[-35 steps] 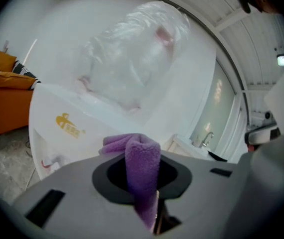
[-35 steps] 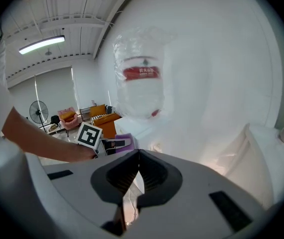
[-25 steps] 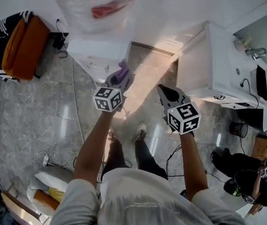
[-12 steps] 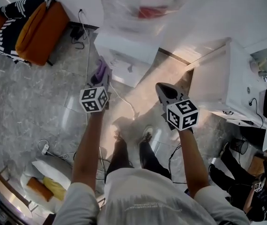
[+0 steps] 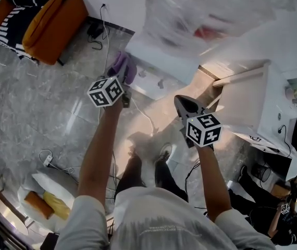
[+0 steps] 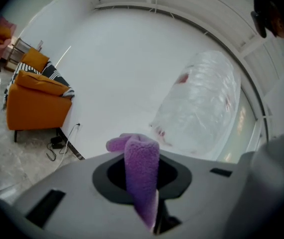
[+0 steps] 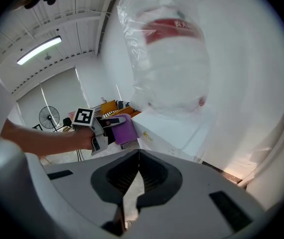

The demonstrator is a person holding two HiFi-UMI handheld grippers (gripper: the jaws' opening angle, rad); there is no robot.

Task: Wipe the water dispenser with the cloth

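Note:
The white water dispenser (image 5: 164, 66) stands ahead, with its plastic-wrapped bottle (image 5: 211, 20) on top. My left gripper (image 5: 123, 76) is shut on a purple cloth (image 5: 121, 65), which sits against the dispenser's left front corner. In the left gripper view the cloth (image 6: 141, 171) sticks up between the jaws, and the bottle (image 6: 202, 108) lies beyond it. My right gripper (image 5: 183, 104) hangs shut and empty in front of the dispenser, clear of it. The right gripper view shows the bottle (image 7: 167, 54), the dispenser body (image 7: 179, 128) and the cloth (image 7: 123, 131) in the left gripper.
An orange chair (image 5: 52, 20) with a striped throw stands to the left, with cables (image 5: 94, 33) on the floor by the wall. A white cabinet (image 5: 252, 105) stands right of the dispenser. A cord (image 5: 143, 116) trails over the grey tile floor. A person crouches at the bottom right.
The head view has swung so the dispenser now lies further right. My left gripper has moved up and left with the cloth to the dispenser's left front corner. The right gripper has hardly moved.

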